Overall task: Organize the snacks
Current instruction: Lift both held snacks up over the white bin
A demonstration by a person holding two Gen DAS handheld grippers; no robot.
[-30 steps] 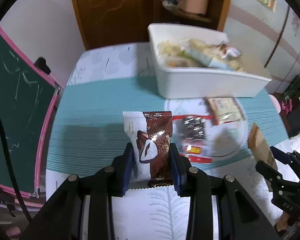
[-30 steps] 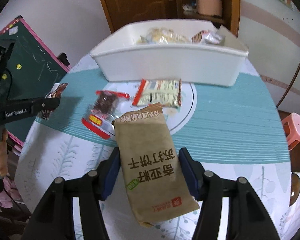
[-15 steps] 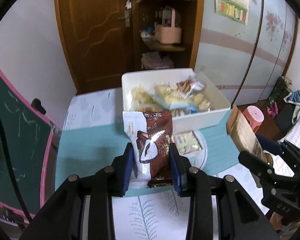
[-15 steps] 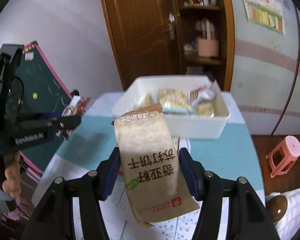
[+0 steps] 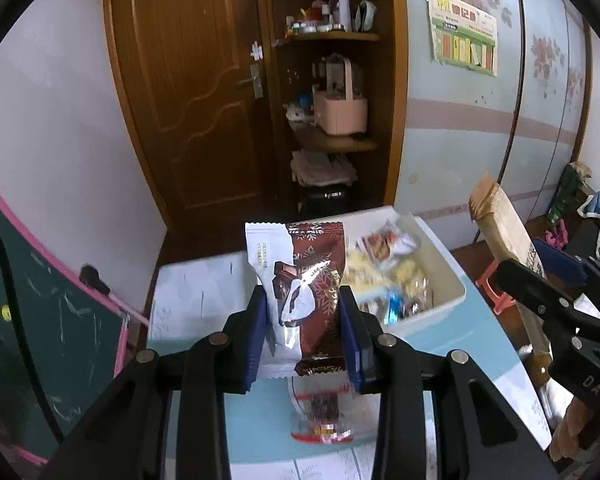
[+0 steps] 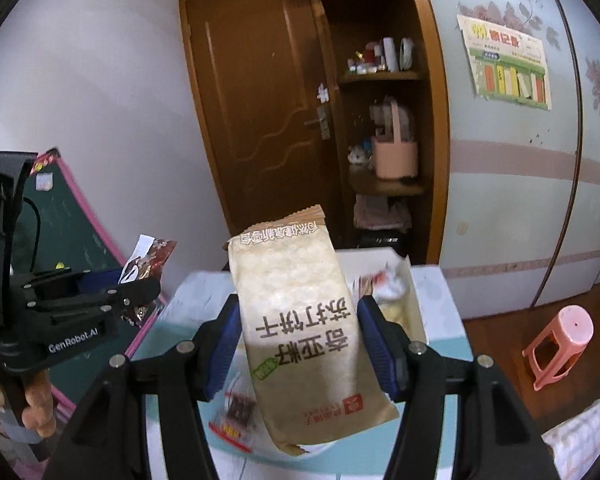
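My left gripper (image 5: 304, 316) is shut on a brown-and-white chocolate snack packet (image 5: 304, 280), held upright high over the table. My right gripper (image 6: 300, 328) is shut on a tan cracker packet (image 6: 300, 328) with dark lettering; that packet (image 5: 504, 224) also shows at the right of the left wrist view. The white bin (image 5: 440, 280) with several snacks in it lies below and beyond both packets. A clear packet with red edges (image 5: 320, 412) rests on the table under the left gripper. In the right wrist view the left gripper (image 6: 140, 280) and a hand (image 6: 36, 404) are at left.
The table (image 5: 204, 296) carries a teal-striped cloth. A green chalkboard with a pink frame (image 5: 40, 312) leans at left. Behind stand a brown door (image 5: 188, 92) and open shelves with a pink basket (image 5: 340, 112). A pink stool (image 6: 560, 340) stands on the floor at right.
Both grippers rose well above the table with their packets still held. The views tilted up, so the bin and table sank low in frame and the door and shelves came into view.
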